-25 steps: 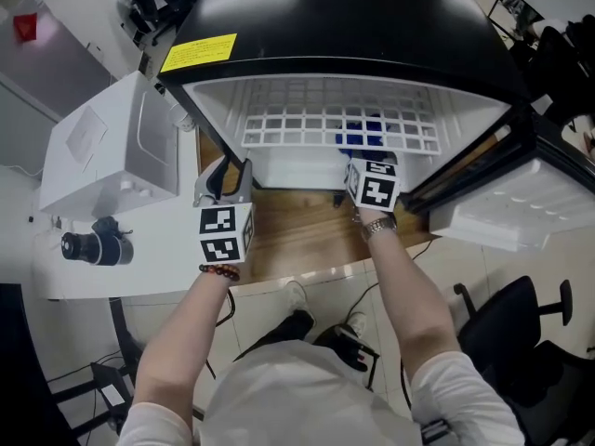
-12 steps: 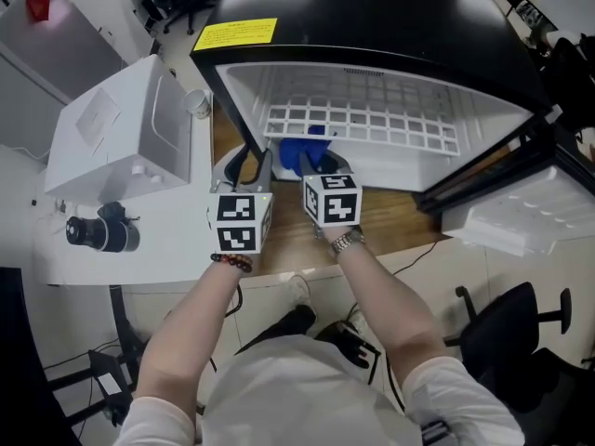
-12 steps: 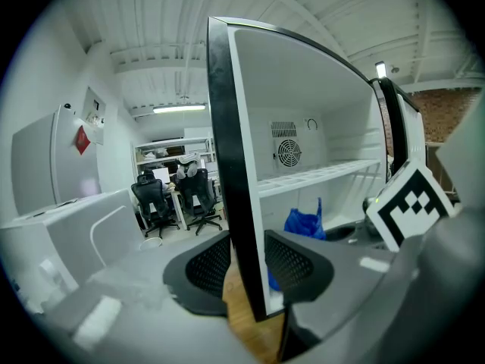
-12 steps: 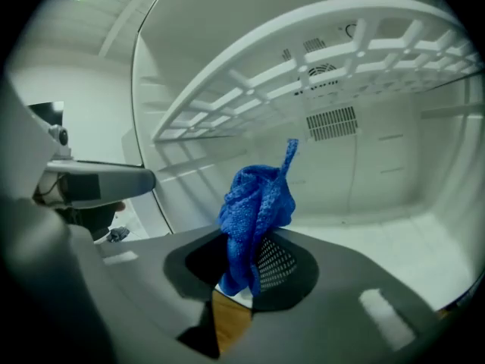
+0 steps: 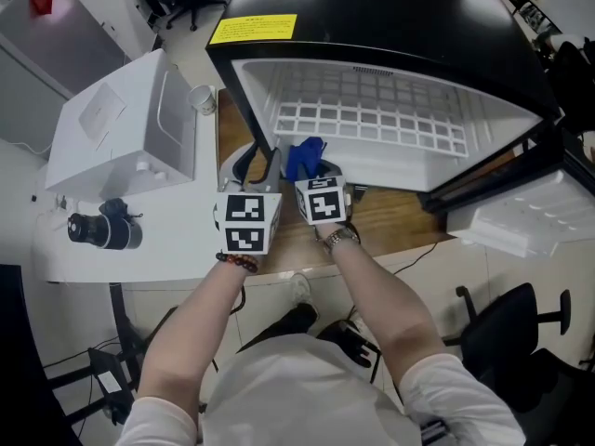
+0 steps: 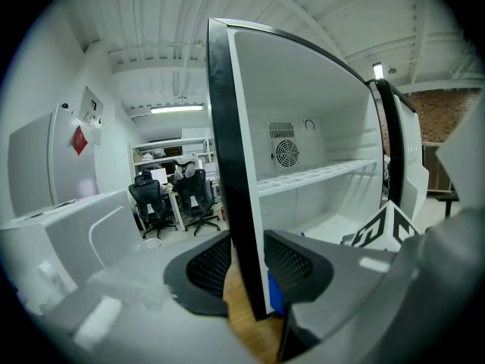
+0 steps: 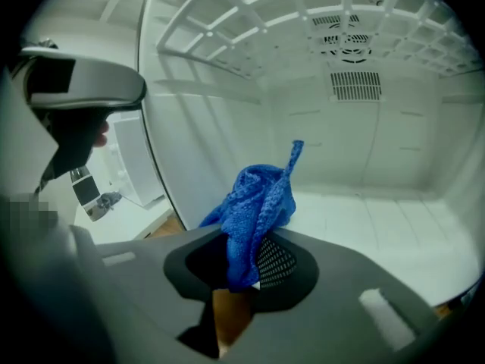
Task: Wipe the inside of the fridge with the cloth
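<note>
A small black fridge point(image 5: 390, 26) stands open on a wooden tabletop, its white inside crossed by a wire shelf point(image 5: 372, 124). My left gripper point(image 5: 260, 167) straddles the front edge of the fridge's left wall point(image 6: 227, 165), one pad on each side of it, and is shut on it point(image 6: 246, 268). My right gripper point(image 5: 311, 173) sits just beside it at the lower left of the fridge opening, shut on a bunched blue cloth point(image 5: 302, 156). In the right gripper view the cloth point(image 7: 258, 203) sticks up from between the jaws point(image 7: 246, 268), above the white fridge floor point(image 7: 364, 218).
The fridge door point(image 5: 530, 212) hangs open at the right. A white box-shaped appliance point(image 5: 112, 128), a small cup point(image 5: 203, 98) and a black camera-like object point(image 5: 98, 230) stand on the white table at the left. An office chair point(image 5: 521, 333) is on the floor at the right.
My right gripper has carried the blue cloth leftward from the middle of the fridge to the left wall, beside the left gripper. The left gripper has kept its hold on the wall edge.
</note>
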The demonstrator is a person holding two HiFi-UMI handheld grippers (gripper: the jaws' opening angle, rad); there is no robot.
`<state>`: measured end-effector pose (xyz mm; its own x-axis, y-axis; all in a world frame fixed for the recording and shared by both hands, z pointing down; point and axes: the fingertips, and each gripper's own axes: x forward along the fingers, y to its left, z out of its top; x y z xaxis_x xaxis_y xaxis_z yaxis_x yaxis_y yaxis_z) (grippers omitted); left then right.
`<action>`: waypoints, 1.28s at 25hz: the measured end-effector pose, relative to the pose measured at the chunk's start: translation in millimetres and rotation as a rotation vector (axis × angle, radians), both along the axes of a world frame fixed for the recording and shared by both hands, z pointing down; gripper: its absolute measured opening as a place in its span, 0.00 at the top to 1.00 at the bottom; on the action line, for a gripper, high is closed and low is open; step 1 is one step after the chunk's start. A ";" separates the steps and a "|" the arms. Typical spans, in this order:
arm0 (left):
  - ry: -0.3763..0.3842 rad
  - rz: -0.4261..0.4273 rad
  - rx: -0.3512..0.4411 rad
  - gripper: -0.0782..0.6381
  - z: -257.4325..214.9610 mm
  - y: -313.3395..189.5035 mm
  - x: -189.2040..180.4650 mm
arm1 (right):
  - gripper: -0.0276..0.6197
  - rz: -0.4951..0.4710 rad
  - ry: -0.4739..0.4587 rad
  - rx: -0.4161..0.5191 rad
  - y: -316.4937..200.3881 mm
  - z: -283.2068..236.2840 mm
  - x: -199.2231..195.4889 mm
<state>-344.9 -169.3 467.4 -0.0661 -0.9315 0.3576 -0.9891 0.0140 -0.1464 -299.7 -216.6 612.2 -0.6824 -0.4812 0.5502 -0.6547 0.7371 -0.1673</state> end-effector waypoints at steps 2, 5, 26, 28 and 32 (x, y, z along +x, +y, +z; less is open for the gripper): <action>-0.001 0.004 0.000 0.72 0.1 1.0 -0.1 | 0.84 0.010 0.011 0.001 -1.4 1.2 3.7; -0.002 0.011 0.001 0.72 0.1 1.7 -0.1 | 0.84 0.025 0.024 0.001 -3.3 3.9 12.4; 0.021 0.040 0.004 0.78 -3.0 7.2 -3.8 | 0.84 0.231 0.151 0.035 -50.9 2.6 145.1; 0.030 0.040 0.011 0.79 -5.1 7.2 -3.4 | 0.84 0.252 0.167 0.040 -56.1 2.8 159.5; 0.035 0.045 0.012 0.79 -5.6 7.6 -3.9 | 0.84 0.298 0.197 0.026 -63.4 7.0 186.7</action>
<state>-348.9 -161.7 461.9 -0.0122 -0.9373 0.3482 -0.9933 -0.0287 -0.1120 -113.0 -280.0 619.1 -0.3918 -0.6590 0.6421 -0.8595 0.5112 0.0002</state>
